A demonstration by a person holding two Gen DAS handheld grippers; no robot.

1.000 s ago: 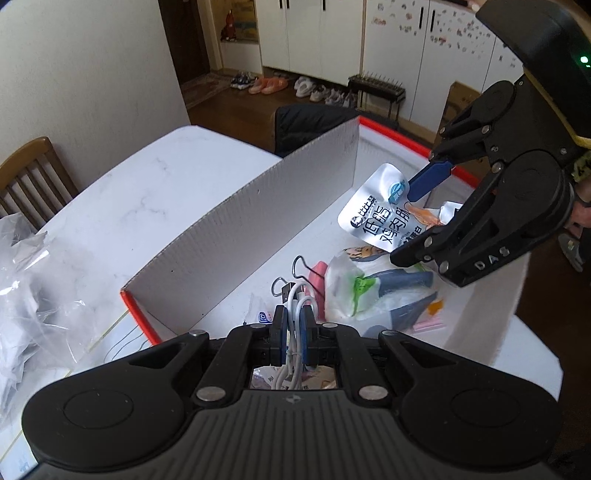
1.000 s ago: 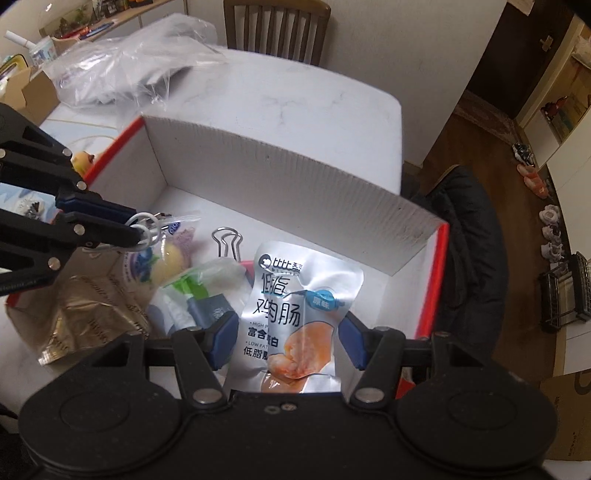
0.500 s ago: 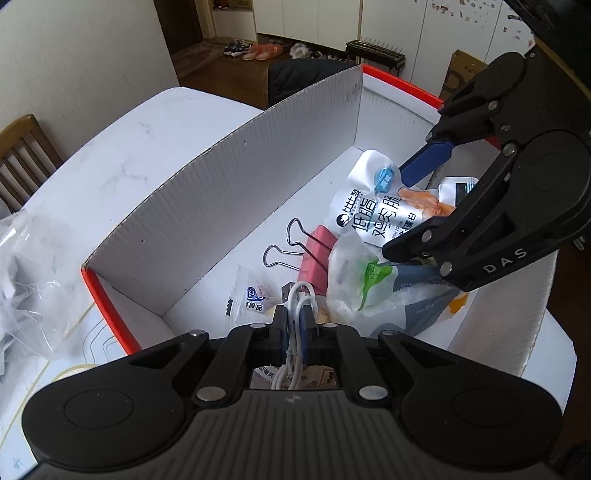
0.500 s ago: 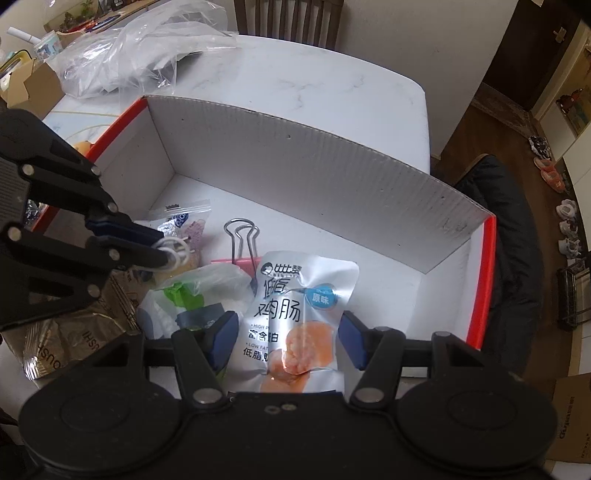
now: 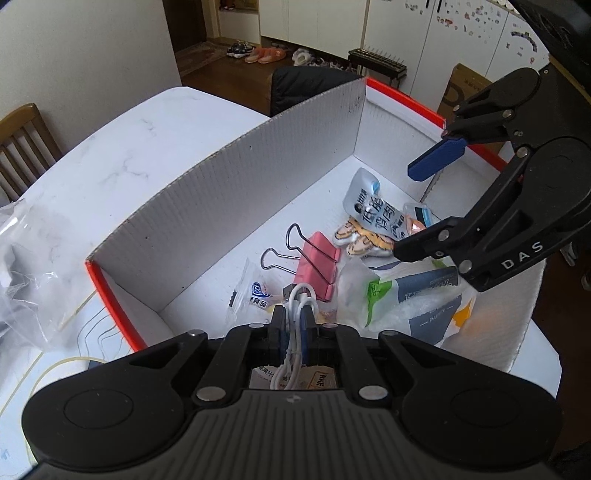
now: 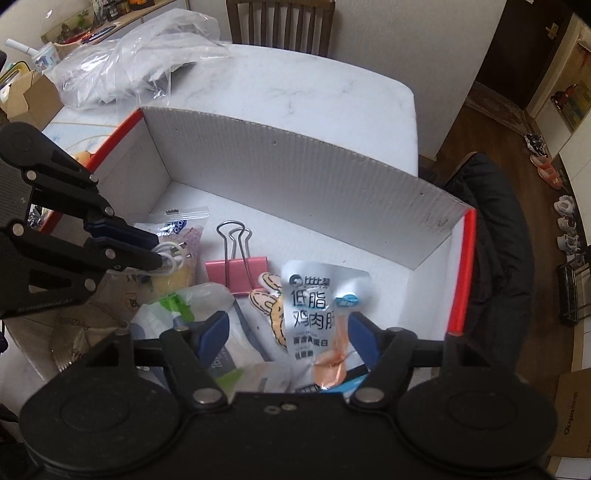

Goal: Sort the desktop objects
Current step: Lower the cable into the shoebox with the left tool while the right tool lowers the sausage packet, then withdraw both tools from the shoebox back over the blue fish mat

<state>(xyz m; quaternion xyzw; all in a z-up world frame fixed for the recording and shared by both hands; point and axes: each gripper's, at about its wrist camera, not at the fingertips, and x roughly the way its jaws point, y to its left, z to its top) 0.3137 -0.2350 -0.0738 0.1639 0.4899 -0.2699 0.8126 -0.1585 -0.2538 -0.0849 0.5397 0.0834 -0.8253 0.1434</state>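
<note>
While clamped on a coiled white cable (image 5: 300, 295) above the white box (image 5: 229, 206), left tool (image 5: 292, 320) hovers by a pink binder clip (image 5: 319, 258). Farther right, silver snack pouch (image 6: 314, 299) lying flat on box floor; right tool (image 6: 288, 332) spread wide above it, gripping nothing.

- A cardboard box (image 6: 295, 162) sits on the table (image 6: 295, 88), with the plastic bags (image 6: 122, 62) behind it at 10 o'clock.
- In the box, a binder clip (image 6: 238, 275) lies at centre.
- A snack pouch (image 6: 317, 310) lies just at its 4 o'clock.
- A small sachet (image 6: 184, 221) lies at its 10 o'clock.
- A wrapped pack (image 6: 184, 306) lies at its 7 o'clock.
- A chair (image 6: 280, 26) stands beyond the table at 12 o'clock.
</note>
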